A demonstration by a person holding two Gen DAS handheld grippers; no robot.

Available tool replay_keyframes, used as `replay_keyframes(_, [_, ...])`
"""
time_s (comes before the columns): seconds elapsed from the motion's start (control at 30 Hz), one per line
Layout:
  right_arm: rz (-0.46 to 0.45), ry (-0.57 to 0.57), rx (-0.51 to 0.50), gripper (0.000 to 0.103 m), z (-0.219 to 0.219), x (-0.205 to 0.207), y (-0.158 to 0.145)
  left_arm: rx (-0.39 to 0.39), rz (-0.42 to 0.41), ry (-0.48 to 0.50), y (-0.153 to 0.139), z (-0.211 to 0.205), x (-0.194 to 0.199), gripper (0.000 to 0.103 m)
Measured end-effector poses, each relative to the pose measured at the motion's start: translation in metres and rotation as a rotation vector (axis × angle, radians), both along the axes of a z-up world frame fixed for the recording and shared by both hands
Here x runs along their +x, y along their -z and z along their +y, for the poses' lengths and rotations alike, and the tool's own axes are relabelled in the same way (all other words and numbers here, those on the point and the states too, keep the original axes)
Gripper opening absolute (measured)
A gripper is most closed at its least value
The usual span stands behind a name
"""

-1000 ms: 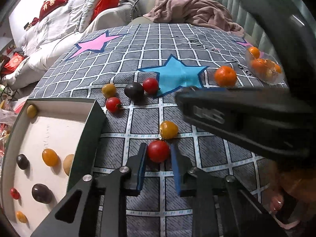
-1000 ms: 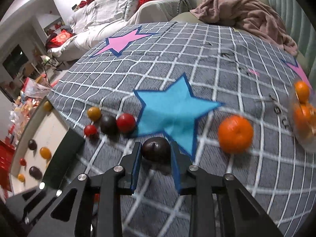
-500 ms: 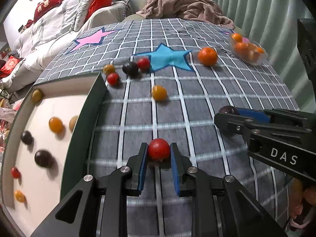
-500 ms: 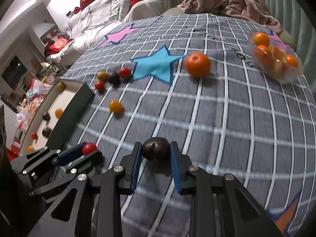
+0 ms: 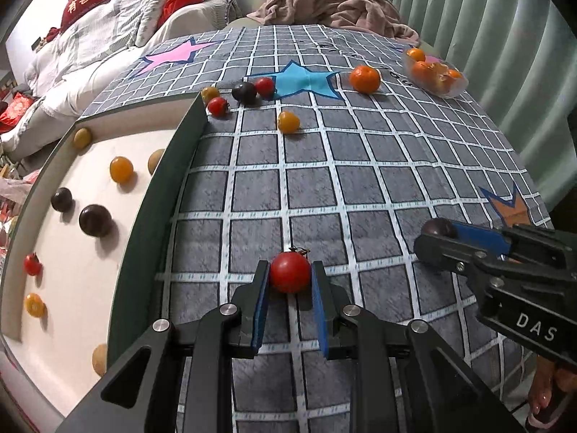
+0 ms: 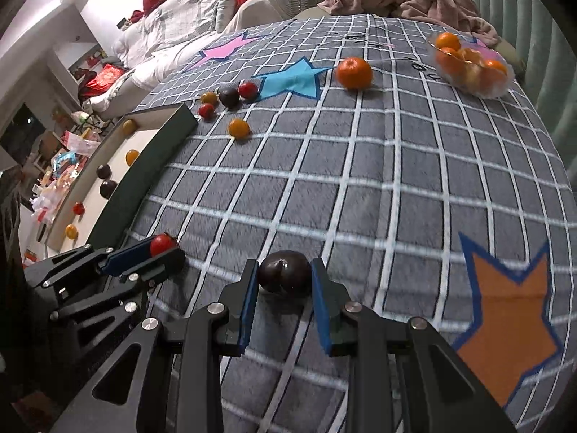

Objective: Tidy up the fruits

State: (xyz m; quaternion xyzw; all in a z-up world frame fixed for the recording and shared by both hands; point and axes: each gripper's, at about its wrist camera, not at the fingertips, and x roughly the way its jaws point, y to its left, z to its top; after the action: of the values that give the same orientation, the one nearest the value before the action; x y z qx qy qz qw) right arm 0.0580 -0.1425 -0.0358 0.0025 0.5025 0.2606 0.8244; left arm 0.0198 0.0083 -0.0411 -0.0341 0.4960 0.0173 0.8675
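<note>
My left gripper (image 5: 290,278) is shut on a red tomato (image 5: 290,276) and holds it above the checked cloth, just right of the green-walled tray (image 5: 158,195). It also shows in the right wrist view (image 6: 151,250) with the tomato (image 6: 162,243). My right gripper (image 6: 283,278) is shut on a dark plum (image 6: 285,276); in the left wrist view it (image 5: 443,234) sits to the right with the plum (image 5: 438,229). The tray holds several small fruits. Loose fruits lie near the blue star: a yellow tomato (image 5: 288,121), a dark plum (image 5: 244,92), two red tomatoes (image 5: 217,105).
An orange (image 5: 365,78) lies right of the blue star (image 5: 306,79). A clear bowl of oranges (image 5: 434,72) stands at the far right edge of the table. A pink blanket (image 5: 335,3) and a sofa lie beyond the table. An orange star (image 6: 508,310) marks the near right.
Both grippers have pulled back toward the near edge with their fruits held. The loose fruits and the blue star now lie farther away; the tray is closer alongside my left gripper.
</note>
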Motion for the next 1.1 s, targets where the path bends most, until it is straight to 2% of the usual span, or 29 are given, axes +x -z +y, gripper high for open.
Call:
replay_keyframes(0.47, [-0.018, 0.007, -0.02, 0.031, 0.0, -0.019, -0.014, -0.057, 0.003, -0.009, -0.002, 0.009, -0.016, 0.024])
replay_keyframes(1.1, [-0.023, -0.022, -0.041, 0.031, 0.018, -0.041, -0.021, -0.112, -0.086, -0.02, -0.036, 0.047, -0.055, 0.024])
